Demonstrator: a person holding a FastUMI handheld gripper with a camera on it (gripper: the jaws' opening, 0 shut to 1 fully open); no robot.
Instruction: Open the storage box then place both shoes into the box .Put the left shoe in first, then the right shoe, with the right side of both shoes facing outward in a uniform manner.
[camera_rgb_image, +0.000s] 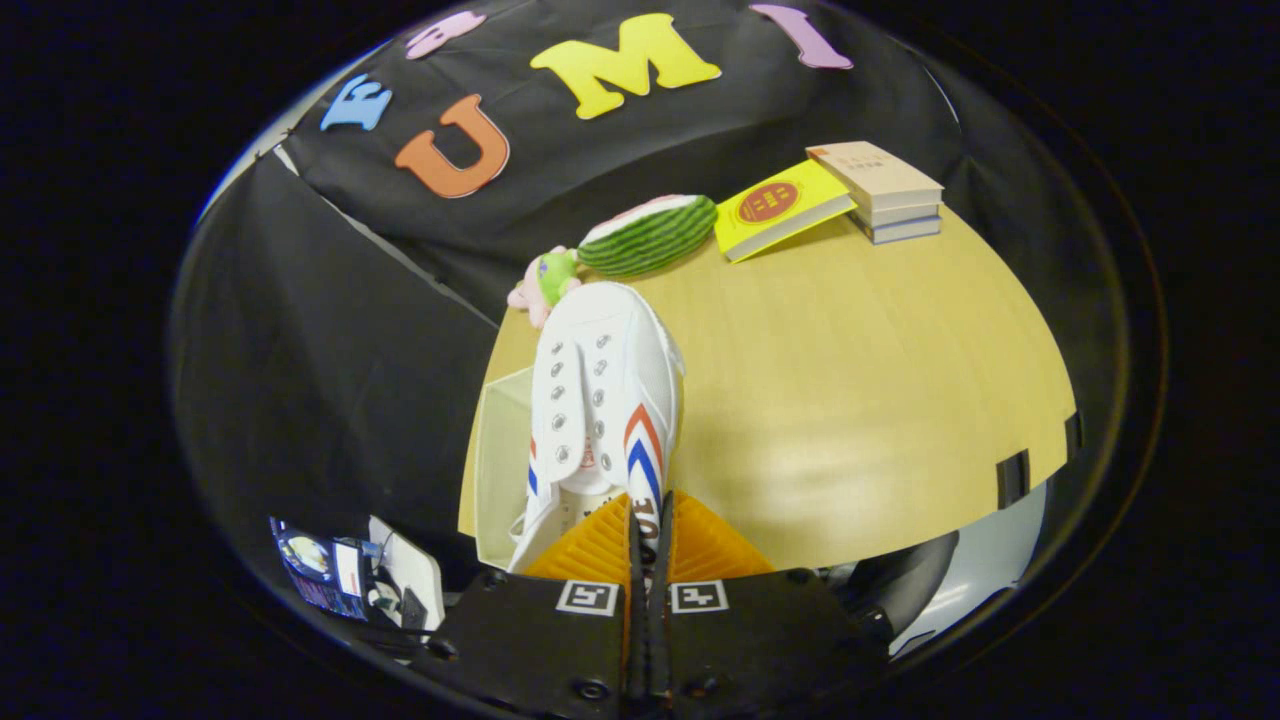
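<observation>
Both jaws of the gripper (648, 520) are squeezed close together, pinching the heel edge of a white shoe (600, 400) with red and blue stripes. It hangs above the wooden table (850, 400), toe pointing away from the fingers. Just beside the shoe, on its left, sits the open storage box (500, 450), pale and see-through. Far past the shoe lie a watermelon toy (650, 235) and some books (880, 190). I think this is the carrying step. Next, the shoe should go sideways over the box, then down gently.
</observation>
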